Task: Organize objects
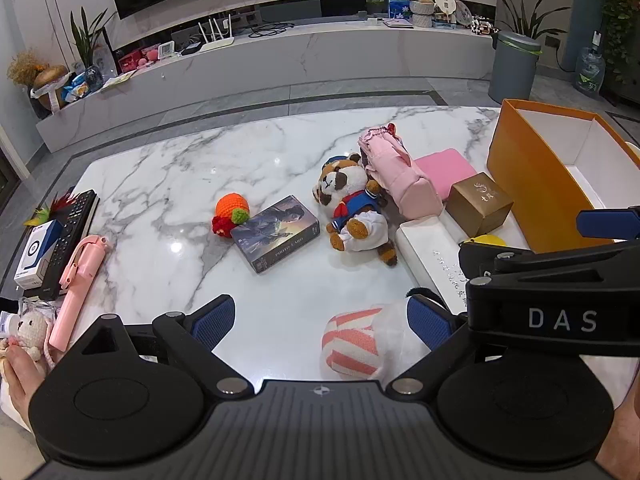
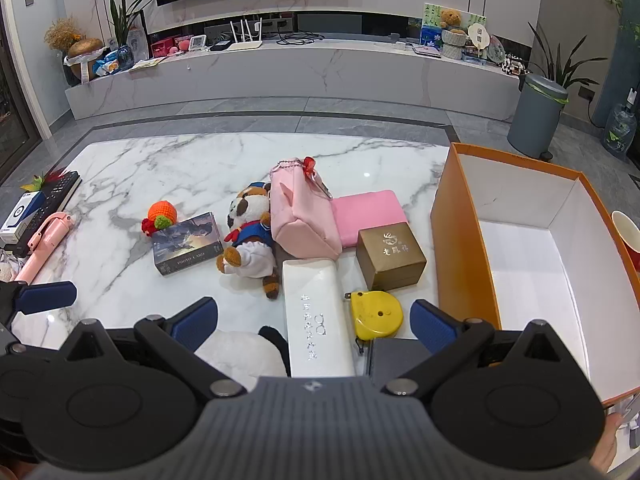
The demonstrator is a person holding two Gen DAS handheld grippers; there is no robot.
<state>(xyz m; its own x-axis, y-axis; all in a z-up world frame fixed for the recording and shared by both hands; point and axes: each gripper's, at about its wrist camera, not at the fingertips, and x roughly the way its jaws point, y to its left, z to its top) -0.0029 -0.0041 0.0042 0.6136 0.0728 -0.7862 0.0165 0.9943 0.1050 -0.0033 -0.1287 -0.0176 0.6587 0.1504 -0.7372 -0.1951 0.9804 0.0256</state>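
Note:
On the marble table (image 1: 180, 184) lie a crocheted orange (image 1: 230, 210), a photo card box (image 1: 276, 232), a sailor-suit plush (image 1: 352, 204), a pink pouch (image 2: 304, 216), a pink flat case (image 2: 370, 210) and a brown gift box (image 2: 390, 254). An orange box (image 2: 456, 240) with an empty white inside stands at the right. My left gripper (image 1: 320, 320) is open around a pink-striped white plush (image 1: 356, 344). My right gripper (image 2: 314, 324) is open over a white glasses case (image 2: 316, 312) and a yellow tape measure (image 2: 376, 314). Its blue fingertip (image 1: 608, 222) shows in the left wrist view.
At the table's left edge lie a black remote (image 1: 74, 224), a white and blue box (image 1: 38, 252), a pink selfie stick (image 1: 78, 280) and a small crocheted doll (image 1: 30, 330). A red cup (image 2: 628, 236) stands behind the orange box. A dark grey flat item (image 2: 394, 356) lies under the tape measure.

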